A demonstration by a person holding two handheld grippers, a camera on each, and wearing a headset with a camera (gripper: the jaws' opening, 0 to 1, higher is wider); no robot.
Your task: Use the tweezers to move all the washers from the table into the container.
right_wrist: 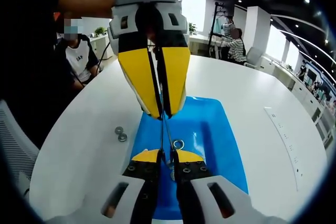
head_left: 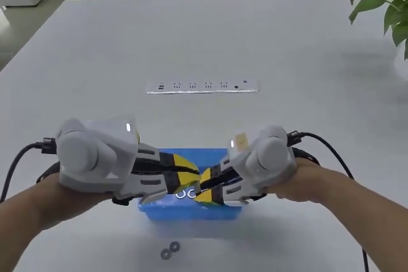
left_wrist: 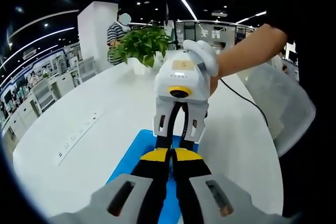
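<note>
My two grippers meet tip to tip over the blue container (head_left: pixel 191 211). A pair of thin metal tweezers (right_wrist: pixel 165 132) runs between their yellow-tipped jaws. The left gripper (right_wrist: pixel 161 114), coming from the top of the right gripper view, is shut on one end. The right gripper (right_wrist: pixel 168 158) is shut on the other end. In the head view the left gripper (head_left: pixel 191 175) comes from the left and the right gripper (head_left: pixel 208 188) from the right. A washer (right_wrist: pixel 178 144) lies inside the container (right_wrist: pixel 207 129). Two washers (head_left: pixel 170 250) lie on the table in front of it.
A white power strip (head_left: pixel 202 86) lies flat on the table beyond the container. A leafy plant (head_left: pixel 386 4) stands at the far right corner. Black cables trail from both grippers. People sit and stand at other tables in the background.
</note>
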